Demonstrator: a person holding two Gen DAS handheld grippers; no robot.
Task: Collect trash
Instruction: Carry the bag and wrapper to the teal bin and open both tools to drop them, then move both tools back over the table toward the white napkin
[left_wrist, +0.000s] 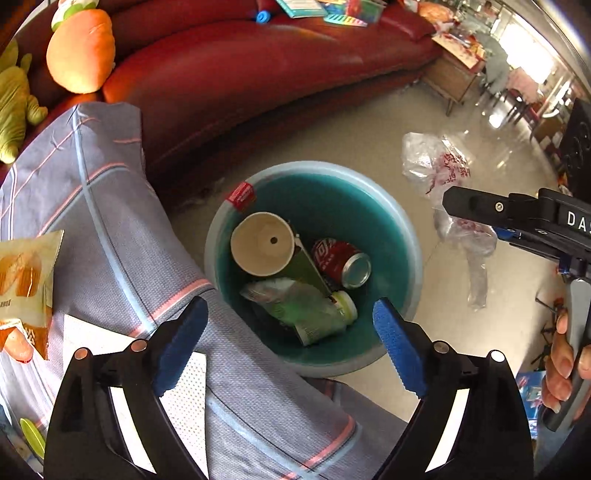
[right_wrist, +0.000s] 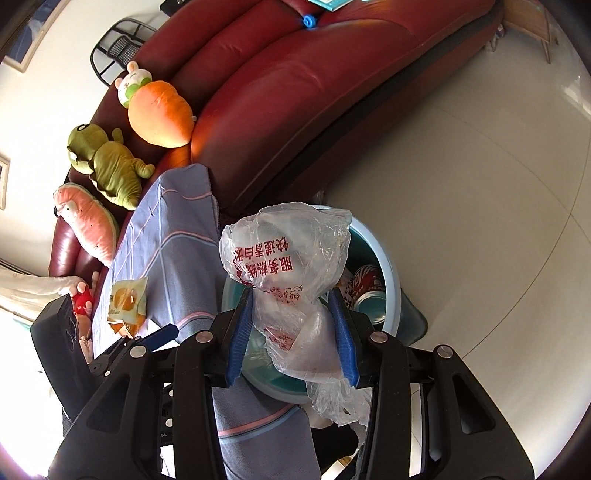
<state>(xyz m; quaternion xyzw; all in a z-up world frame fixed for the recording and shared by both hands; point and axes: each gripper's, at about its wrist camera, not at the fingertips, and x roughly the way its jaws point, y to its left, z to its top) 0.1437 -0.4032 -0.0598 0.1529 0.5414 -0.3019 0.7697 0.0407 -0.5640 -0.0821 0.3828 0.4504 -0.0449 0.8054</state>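
Observation:
A teal trash bin (left_wrist: 402, 229) stands on the floor beside a cloth-covered table and holds a paper cup (left_wrist: 263, 243), a red soda can (left_wrist: 341, 260) and a green plastic bottle (left_wrist: 306, 308). My left gripper (left_wrist: 290, 341) is open and empty above the bin. My right gripper (right_wrist: 291, 332) is shut on a crumpled clear plastic bag with red print (right_wrist: 286, 254), held above the bin (right_wrist: 391, 291). In the left wrist view the bag (left_wrist: 441, 168) hangs from the right gripper (left_wrist: 458, 205) to the bin's right.
A snack packet (left_wrist: 24, 280) and a white sheet (left_wrist: 177, 391) lie on the blue checked tablecloth (left_wrist: 110, 221). A red sofa (left_wrist: 258, 74) with plush toys (right_wrist: 159, 110) stands behind. The pale tiled floor (right_wrist: 480, 221) spreads to the right.

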